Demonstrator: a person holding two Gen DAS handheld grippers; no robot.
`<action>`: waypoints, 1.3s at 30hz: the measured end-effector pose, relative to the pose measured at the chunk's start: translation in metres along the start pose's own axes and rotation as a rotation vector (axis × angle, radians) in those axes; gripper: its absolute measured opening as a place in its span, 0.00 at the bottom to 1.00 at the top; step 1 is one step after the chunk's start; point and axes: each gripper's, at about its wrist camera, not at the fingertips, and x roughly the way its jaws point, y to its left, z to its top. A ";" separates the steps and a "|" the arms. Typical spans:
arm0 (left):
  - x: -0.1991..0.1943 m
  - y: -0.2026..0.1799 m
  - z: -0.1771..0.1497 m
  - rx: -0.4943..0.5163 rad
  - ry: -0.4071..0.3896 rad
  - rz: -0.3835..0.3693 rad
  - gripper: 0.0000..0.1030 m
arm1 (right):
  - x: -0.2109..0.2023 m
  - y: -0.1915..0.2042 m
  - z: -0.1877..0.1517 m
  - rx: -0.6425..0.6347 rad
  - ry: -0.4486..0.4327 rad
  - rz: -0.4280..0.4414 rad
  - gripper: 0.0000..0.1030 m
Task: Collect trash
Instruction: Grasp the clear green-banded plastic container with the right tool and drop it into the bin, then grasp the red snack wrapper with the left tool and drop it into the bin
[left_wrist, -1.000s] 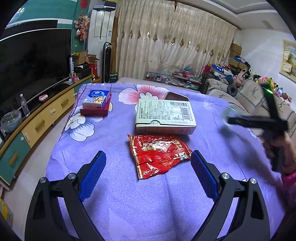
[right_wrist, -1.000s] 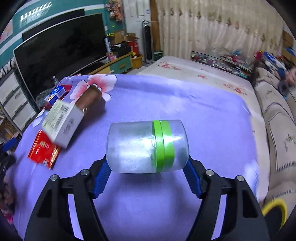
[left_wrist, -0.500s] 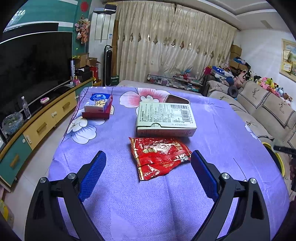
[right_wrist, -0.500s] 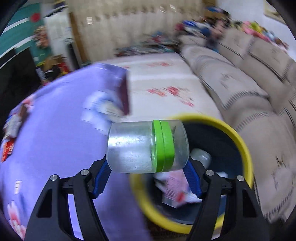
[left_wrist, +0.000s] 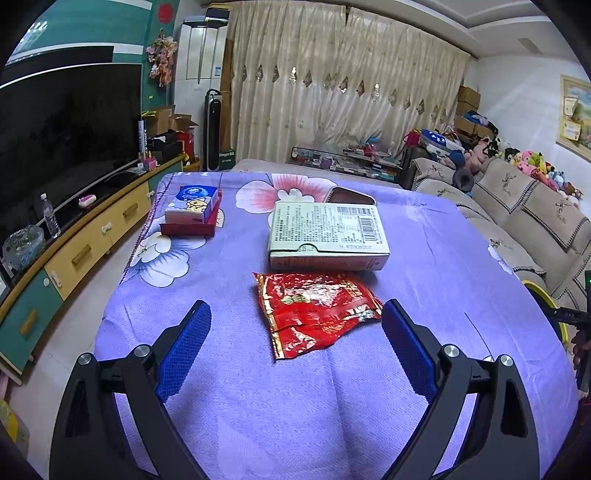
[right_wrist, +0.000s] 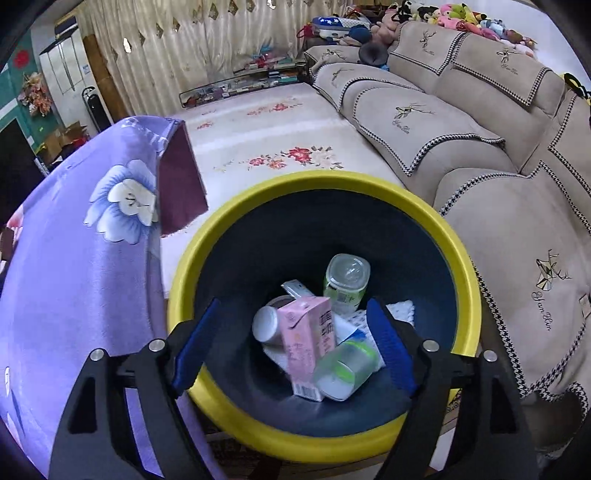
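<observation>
**Right tongs hanging empty over the bin, left tongs waiting at the desk**

The right tongs (right_wrist: 291, 341) are hanging spread wide with nothing between them, directly above the yellow-rimmed bin (right_wrist: 373, 184). Only the right wrist view is showing the bin's inside: a clear jar with a green band (right_wrist: 345, 367) is lying on its side at the bottom, leaning against a pink carton (right_wrist: 308, 341), with a small bottle (right_wrist: 347, 282) and a white cup (right_wrist: 265, 324) lying nearby. The bin is standing between the purple-covered desk (right_wrist: 74, 277) and the beige sofa (right_wrist: 480, 155).

The left wrist view is showing what the right cannot: the desk top. The left tongs (left_wrist: 295, 341) are hovering released above the cloth, and a crumpled red wrapper (left_wrist: 317, 312) is lying flat just ahead of them. A pale cardboard box (left_wrist: 327, 232) is sitting just behind the wrapper, and a tissue pack (left_wrist: 194, 206) is resting on a red tray further left. A sliver of the bin's rim is peeking in at the right edge.
</observation>
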 end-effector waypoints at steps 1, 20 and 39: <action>0.001 -0.001 0.000 0.005 0.003 -0.004 0.89 | -0.001 0.002 -0.001 -0.003 -0.003 0.003 0.75; 0.089 -0.015 0.027 -0.022 0.312 0.003 0.90 | -0.010 0.013 0.002 -0.044 -0.037 0.061 0.76; 0.104 -0.033 0.033 0.046 0.346 0.167 0.33 | -0.012 0.011 0.001 -0.044 -0.028 0.089 0.76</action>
